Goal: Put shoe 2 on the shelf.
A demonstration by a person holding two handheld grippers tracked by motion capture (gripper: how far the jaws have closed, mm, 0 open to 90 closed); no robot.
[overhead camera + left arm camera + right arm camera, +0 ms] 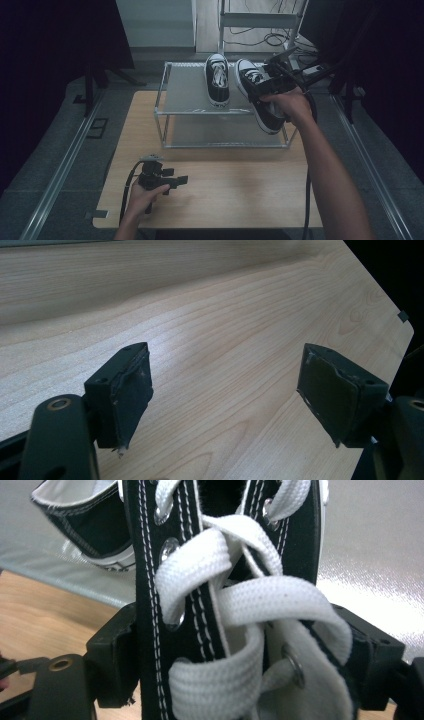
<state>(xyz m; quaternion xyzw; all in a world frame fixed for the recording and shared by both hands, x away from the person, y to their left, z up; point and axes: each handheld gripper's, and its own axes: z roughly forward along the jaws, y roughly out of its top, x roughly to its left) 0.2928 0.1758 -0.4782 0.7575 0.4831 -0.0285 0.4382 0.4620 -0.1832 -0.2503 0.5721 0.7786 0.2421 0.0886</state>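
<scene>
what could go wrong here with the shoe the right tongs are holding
The right tongs grip the held shoe around its laced upper, which is soft, so it might slip or twist loose. Its heel hangs past the front edge of the rack, so a drop would likely land on the table. The other shoe sits close by and could get knocked.

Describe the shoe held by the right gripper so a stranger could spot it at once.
Find the wire rack at the table's far edge. Two black-and-white lace-up sneakers are at its top shelf. The held shoe is the rightmost, tilted over the shelf's front edge with the right gripper clamped on it; the other sneaker lies flat.
</scene>
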